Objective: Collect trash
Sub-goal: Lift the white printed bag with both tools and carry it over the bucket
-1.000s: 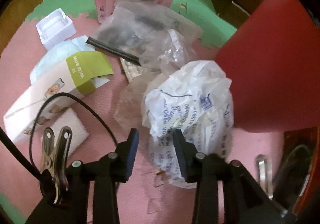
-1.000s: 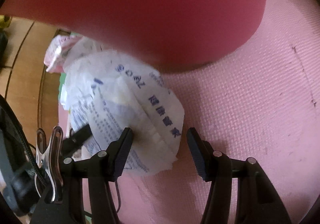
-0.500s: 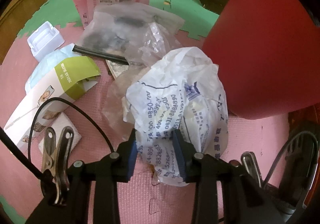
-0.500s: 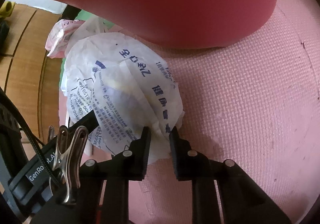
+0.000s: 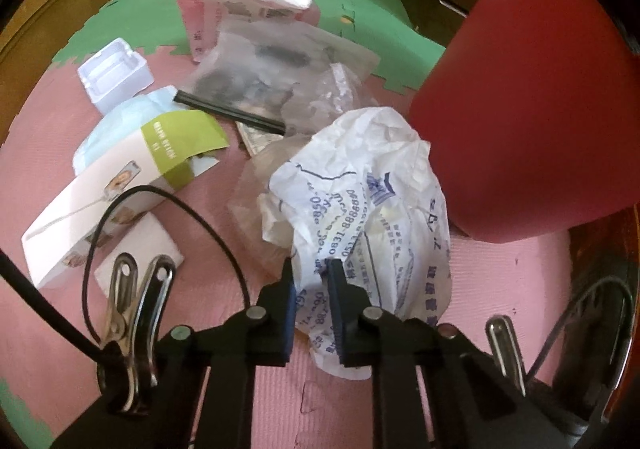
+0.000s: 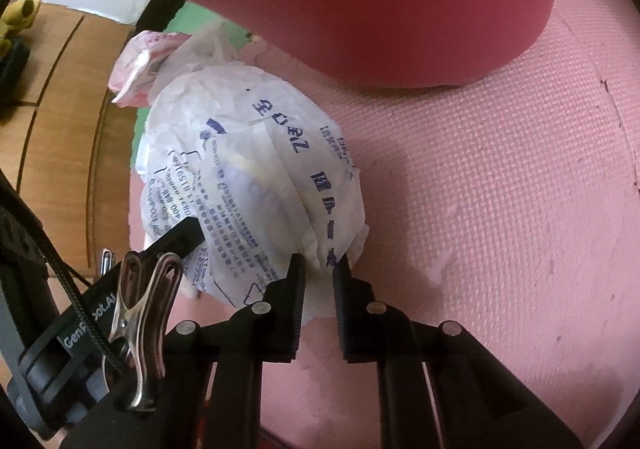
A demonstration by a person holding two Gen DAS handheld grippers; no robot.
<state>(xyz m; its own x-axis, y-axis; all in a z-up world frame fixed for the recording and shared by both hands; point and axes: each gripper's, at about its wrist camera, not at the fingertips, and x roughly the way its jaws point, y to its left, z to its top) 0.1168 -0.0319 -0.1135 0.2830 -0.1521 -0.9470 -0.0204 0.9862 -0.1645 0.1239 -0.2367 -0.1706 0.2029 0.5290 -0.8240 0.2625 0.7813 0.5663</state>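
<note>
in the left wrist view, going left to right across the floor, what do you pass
white and green box → small white tray → black strip → crumpled printed bag pinched in the left gripper → red bin

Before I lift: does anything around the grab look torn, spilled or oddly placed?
Nothing looks spilled or torn. One oddity: both the left gripper and the right gripper, whose fingers have just been closing, are pinched on the same crumpled white printed bag, beside the red bin.
</note>
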